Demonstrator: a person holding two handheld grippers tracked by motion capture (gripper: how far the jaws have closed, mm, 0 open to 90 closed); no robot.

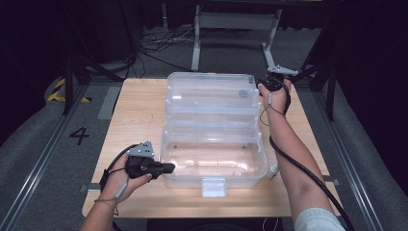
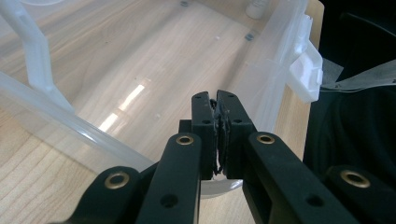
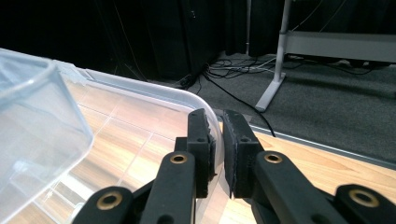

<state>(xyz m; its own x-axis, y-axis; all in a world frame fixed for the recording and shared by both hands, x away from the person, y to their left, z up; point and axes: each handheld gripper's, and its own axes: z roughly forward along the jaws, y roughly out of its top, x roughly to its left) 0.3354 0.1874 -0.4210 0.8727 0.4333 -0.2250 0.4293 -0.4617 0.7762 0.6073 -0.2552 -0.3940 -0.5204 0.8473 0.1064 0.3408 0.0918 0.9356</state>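
A clear plastic box stands open on the wooden table, its base (image 1: pixel 240 180) near me and its lid (image 1: pixel 207 89) tipped back behind it. My left gripper (image 1: pixel 168 167) reaches the base's left wall, and in the left gripper view its jaws (image 2: pixel 217 100) are pinched together on the rim of the base (image 2: pixel 70 128). My right gripper (image 1: pixel 265 84) is at the lid's far right corner. In the right gripper view its jaws (image 3: pixel 218 116) stand almost together with the curved lid edge (image 3: pixel 154 95) running in between them. The base holds nothing.
A white latch (image 1: pixel 213 187) sticks out from the base's front wall, also seen as the latch (image 2: pixel 306 70). The table (image 1: pixel 139 110) has bare wood left of the box. Cables and a grey frame leg (image 3: pixel 273 79) are on the floor beyond.
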